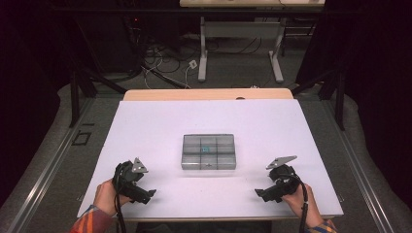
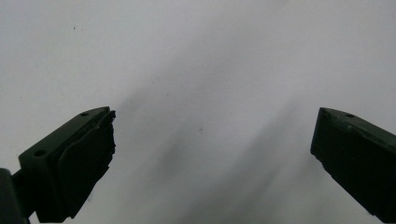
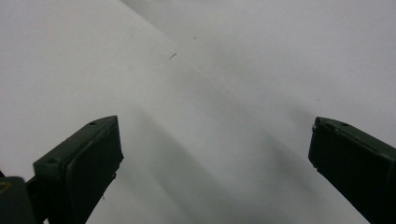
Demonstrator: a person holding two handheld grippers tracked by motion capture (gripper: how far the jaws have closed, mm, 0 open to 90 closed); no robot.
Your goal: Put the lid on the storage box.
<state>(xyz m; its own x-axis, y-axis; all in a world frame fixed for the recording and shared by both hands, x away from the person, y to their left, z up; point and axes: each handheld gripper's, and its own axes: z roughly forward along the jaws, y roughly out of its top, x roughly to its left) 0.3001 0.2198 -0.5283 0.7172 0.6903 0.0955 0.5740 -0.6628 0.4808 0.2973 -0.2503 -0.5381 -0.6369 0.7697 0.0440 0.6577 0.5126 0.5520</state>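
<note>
Clear plastic, split into small compartments, makes up the box (image 1: 209,151) that lies flat near the middle of the white table (image 1: 145,126). One compartment, just behind the box's centre, holds something small and teal (image 1: 205,148); what it is cannot be told from the high view. The rest of the compartments look grey, and their contents are too small to make out.

Nearer the person than the box and off to its left, the left gripper (image 1: 145,195) sits low over the table, held in the left hand (image 1: 104,196), with its tips turned toward the box's side of the table. Its jaws stand wide apart with nothing between them; in the left gripper view (image 2: 212,140) bare white surface and soft shadow lie between the two black pads.

Nearer the person than the box and off to its right, the right gripper (image 1: 262,193) is held in the right hand (image 1: 299,201), its tips likewise pointing inward. Its jaws are also spread wide and grip nothing; the right gripper view (image 3: 215,149) shows plain table between them, with a faint straight line running across it.

Both grippers are well apart from the box and touch nothing on it. Striped sleeves (image 1: 90,221) show at the near edge.
</note>
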